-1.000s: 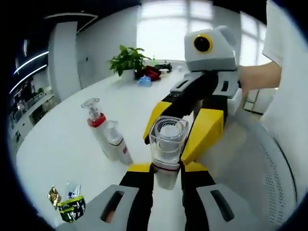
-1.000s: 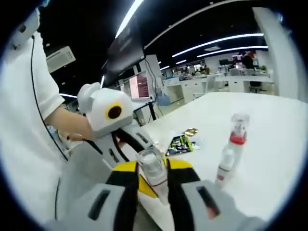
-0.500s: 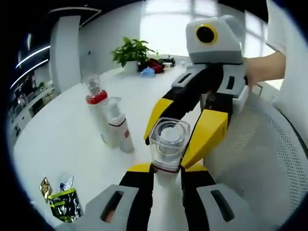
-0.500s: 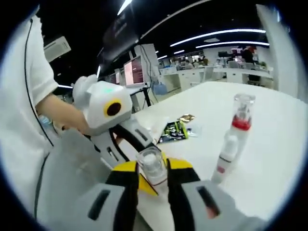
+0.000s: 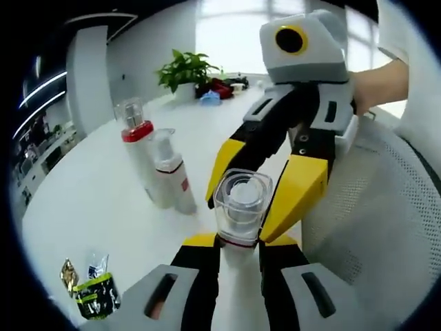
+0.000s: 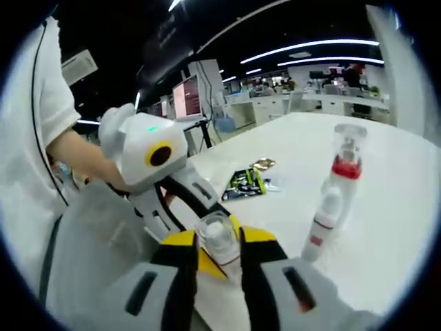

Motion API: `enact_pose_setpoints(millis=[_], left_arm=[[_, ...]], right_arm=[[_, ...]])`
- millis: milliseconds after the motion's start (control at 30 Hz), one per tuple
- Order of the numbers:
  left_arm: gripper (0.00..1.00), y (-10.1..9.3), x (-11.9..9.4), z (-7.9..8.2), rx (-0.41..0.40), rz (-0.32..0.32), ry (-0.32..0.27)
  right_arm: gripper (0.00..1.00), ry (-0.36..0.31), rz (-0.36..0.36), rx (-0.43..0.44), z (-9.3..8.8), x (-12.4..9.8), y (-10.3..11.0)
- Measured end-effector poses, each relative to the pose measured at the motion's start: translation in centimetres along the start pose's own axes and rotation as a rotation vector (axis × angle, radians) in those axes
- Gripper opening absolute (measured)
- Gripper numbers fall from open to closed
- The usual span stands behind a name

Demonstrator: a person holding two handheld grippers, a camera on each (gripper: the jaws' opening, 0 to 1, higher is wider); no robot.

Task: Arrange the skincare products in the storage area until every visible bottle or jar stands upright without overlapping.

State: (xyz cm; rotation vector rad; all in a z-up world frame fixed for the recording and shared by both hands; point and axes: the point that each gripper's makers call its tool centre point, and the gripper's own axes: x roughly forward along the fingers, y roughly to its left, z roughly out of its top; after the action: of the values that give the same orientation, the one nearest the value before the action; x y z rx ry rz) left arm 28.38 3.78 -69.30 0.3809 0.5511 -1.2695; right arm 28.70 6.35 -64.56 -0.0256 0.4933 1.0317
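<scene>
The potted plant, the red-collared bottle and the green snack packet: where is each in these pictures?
Potted plant (image 5: 185, 70): left gripper view, on its green leaves.
Red-collared bottle (image 5: 136, 131): left gripper view, on the red collar below the clear cap.
Green snack packet (image 6: 247, 183): right gripper view, on the packet's green front.

White table (image 5: 89, 200), bright window (image 5: 234, 34), ceiling strip lights (image 6: 310, 48), office desks (image 6: 275, 110) beyond.

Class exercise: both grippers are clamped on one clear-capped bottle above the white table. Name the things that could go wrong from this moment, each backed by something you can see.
1. The left gripper and right gripper both grip the clear-capped bottle; uneven release could drop it.
2. The red-collared bottle and small white bottle stand touching; setting down nearby may topple them.
3. Loose sachets lie on the table, making uneven footing.
</scene>
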Motion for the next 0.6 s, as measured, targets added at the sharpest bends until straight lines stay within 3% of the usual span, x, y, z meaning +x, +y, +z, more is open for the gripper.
enact_pose_setpoints(millis=[433,600], left_arm=[[0.18,0.6,0.6,0.3,0.015,0.004,-0.008],[0.17,1.2,0.9,0.6,0.022,0.002,-0.011]], right_arm=[[0.34,-0.025,-0.047,0.032,0.3,-0.6,-1.1],[0.44,-0.038,-0.079,0.064,0.0,-1.5,-1.8]])
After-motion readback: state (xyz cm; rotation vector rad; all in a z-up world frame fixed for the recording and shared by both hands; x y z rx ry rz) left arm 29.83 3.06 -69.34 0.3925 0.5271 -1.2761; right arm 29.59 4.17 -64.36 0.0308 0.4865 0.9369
